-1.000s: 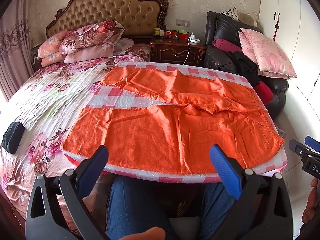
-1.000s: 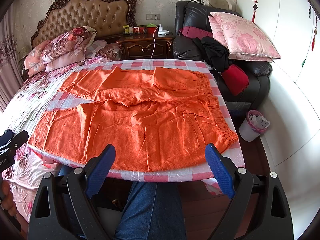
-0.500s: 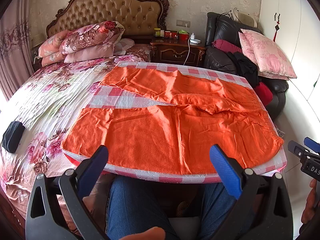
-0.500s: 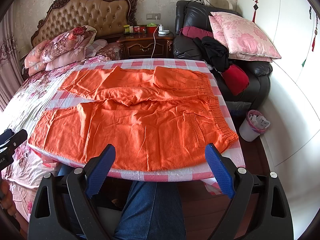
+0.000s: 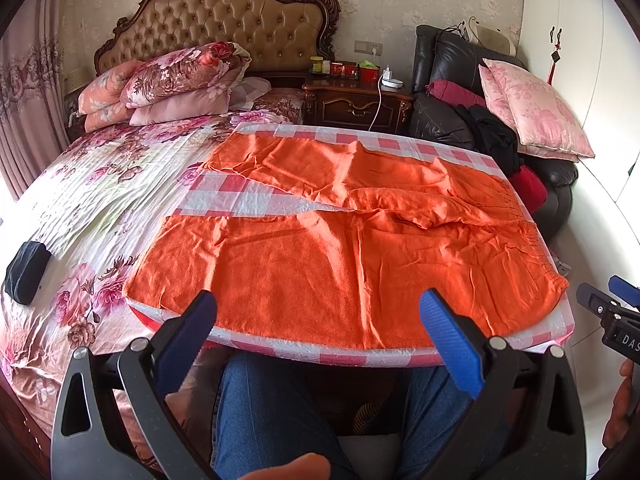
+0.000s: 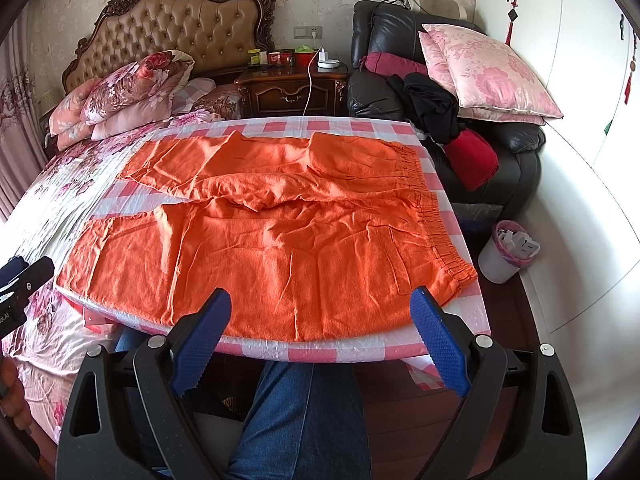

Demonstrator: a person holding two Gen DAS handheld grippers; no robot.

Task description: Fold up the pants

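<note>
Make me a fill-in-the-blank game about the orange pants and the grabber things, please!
1. The pants on the checkered board are colored ____.
2. Both the left gripper and the right gripper have their jaws ____.
3. The stretchy waistband lies on the person's ____ side.
4. The small bin stands on the ____.

Missing words: orange; open; right; floor

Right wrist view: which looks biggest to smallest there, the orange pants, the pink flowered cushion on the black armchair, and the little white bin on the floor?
1. orange pants, spread across the checked board
2. pink flowered cushion
3. white bin

This is apparent size only; the pants lie nearest the camera and the cushion farthest, so the real gaps may differ.
</note>
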